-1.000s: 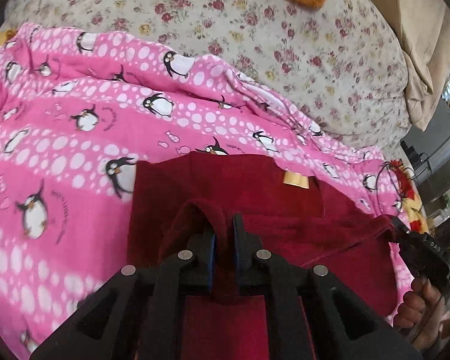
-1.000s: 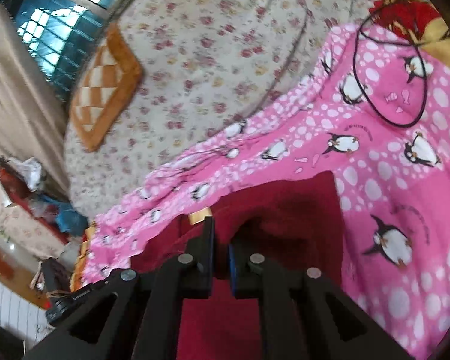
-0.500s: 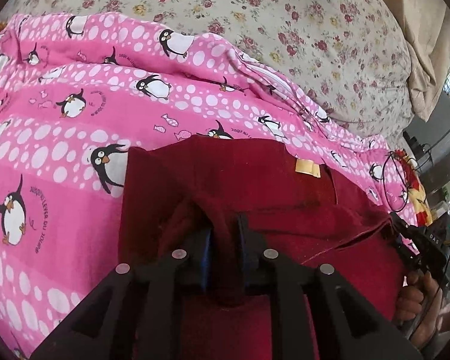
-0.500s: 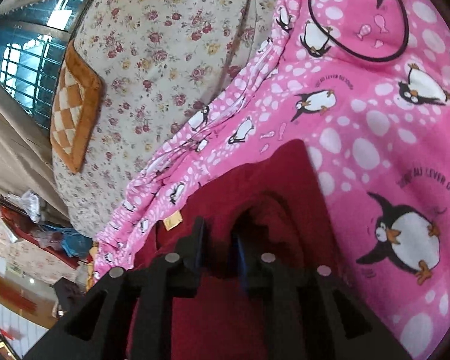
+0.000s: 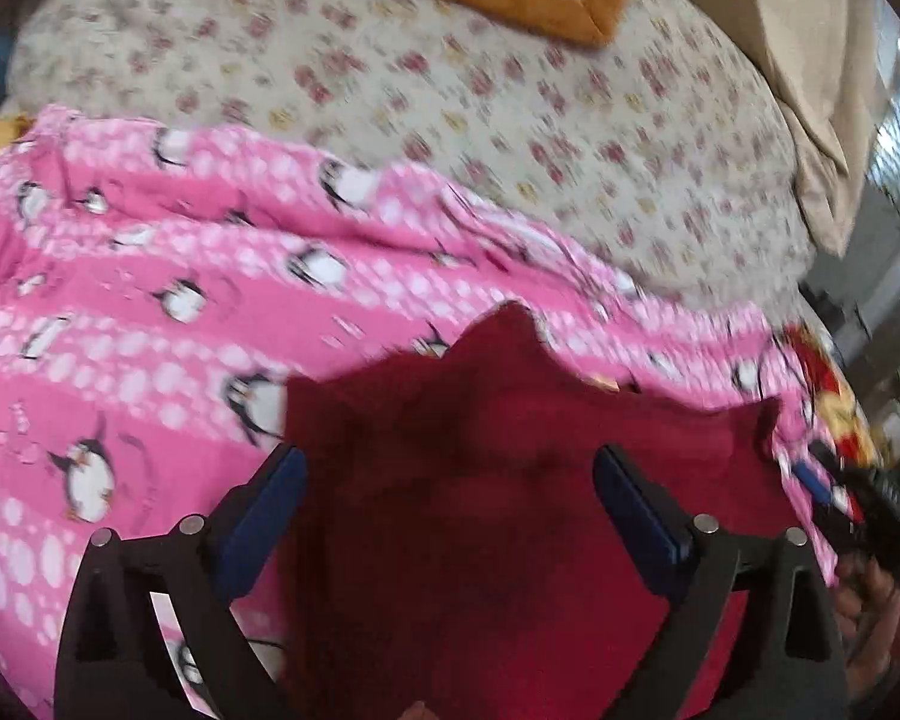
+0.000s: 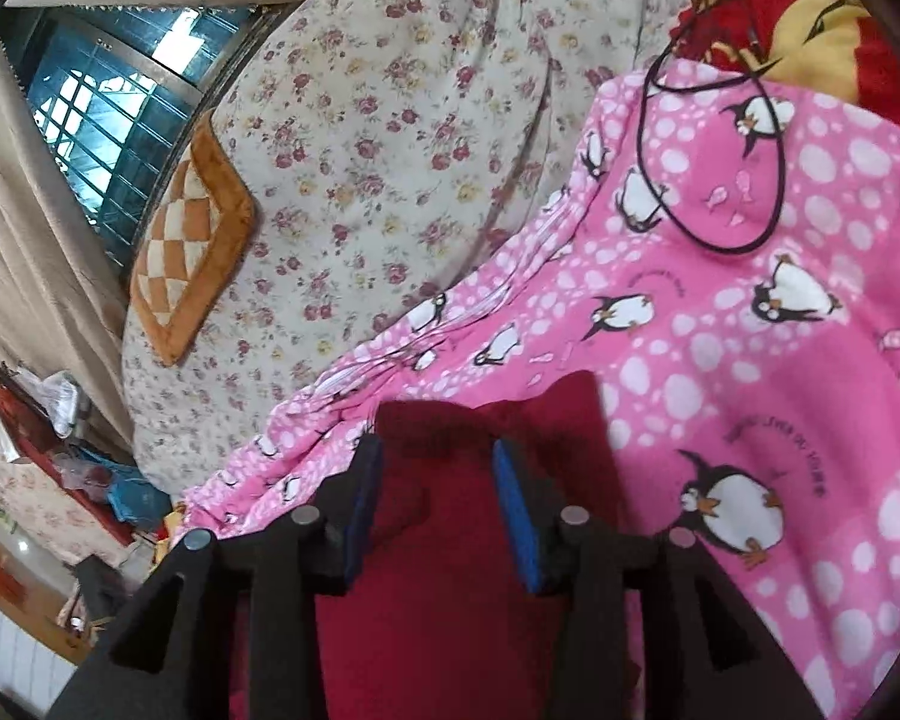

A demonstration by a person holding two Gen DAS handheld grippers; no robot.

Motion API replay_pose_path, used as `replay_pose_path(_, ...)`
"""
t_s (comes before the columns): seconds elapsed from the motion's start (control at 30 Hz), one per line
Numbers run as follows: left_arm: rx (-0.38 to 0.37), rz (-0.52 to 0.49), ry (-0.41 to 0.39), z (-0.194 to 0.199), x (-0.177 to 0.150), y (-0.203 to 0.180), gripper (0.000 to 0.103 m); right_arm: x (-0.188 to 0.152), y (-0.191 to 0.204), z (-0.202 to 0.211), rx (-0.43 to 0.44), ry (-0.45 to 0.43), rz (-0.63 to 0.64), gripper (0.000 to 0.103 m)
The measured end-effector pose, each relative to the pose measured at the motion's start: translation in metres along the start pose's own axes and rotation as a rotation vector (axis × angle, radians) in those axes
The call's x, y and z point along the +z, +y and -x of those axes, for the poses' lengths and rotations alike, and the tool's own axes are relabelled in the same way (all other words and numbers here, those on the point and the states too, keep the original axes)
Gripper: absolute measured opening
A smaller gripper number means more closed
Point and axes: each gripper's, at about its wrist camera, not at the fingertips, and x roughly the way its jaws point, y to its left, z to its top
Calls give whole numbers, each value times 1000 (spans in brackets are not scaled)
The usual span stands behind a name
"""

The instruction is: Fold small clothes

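Observation:
A dark red garment (image 5: pixel 480 480) lies folded on a pink penguin blanket (image 5: pixel 150 312). My left gripper (image 5: pixel 450 468) hovers over the garment's near part, its jaws opening wide, blue pads clear of the cloth below. In the right wrist view the same red garment (image 6: pixel 450 570) lies under my right gripper (image 6: pixel 438 462), whose jaws are opening; the fabric sits beneath the gap and the pads do not press it. The right gripper's black body (image 5: pixel 858 504) and a hand show at the left view's right edge.
A floral quilt (image 6: pixel 390 120) covers the bed beyond the pink penguin blanket (image 6: pixel 750 330), with an orange checked cushion (image 6: pixel 192 240) on it. A black cable loop (image 6: pixel 714 180) lies on the blanket at the right. A beige curtain (image 5: pixel 810 90) hangs past the bed.
Both grippers were shut on pinches of the red garment and have let go. The left jaws sprang wide; the right jaws parted partway. The cloth has dropped flat.

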Motion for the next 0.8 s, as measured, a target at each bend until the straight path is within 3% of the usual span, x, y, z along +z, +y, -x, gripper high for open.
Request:
replay_pose_path(0.13, 97, 37, -141, 25, 10, 14, 82, 4, 13, 13, -43, -59, 85, 40)
replay_pose_path(0.23, 77, 23, -167, 28, 14, 4, 82, 5, 31, 24, -76, -112, 189, 40)
replay_pose_path(0.33, 68, -67, -106, 6, 19, -28, 82, 1, 60, 18, -139, -116, 353, 33)
replay_pose_path(0.43, 109, -181, -1, -35, 23, -56, 80, 1, 78, -17, -174, 16, 382, 19)
replay_pose_path(0.47, 117, -199, 61, -56, 24, -59, 70, 1, 81, -32, -189, 75, 378, 19)
replay_pose_path(0.5, 127, -200, 110, -75, 25, -56, 58, 2, 82, -49, -207, 139, 371, 17)
replay_pose_path(0.53, 146, -200, 133, -86, 24, -51, 54, 2, 82, -63, -229, 190, 365, 17)
replay_pose_path(0.6, 224, -162, 173, -106, 21, -29, 53, 6, 67, -90, -313, 243, 358, 15)
replay_pose_path(0.63, 222, -125, 194, -110, 20, -18, 53, 8, 54, -101, -345, 262, 338, 15)
replay_pose_path(0.7, 169, -27, 211, -114, 23, 1, 53, 9, 33, -113, -356, 280, 307, 2)
replay_pose_path(0.8, 204, -52, 204, -120, 21, -2, 57, 8, 31, -123, -364, 300, 332, 1)
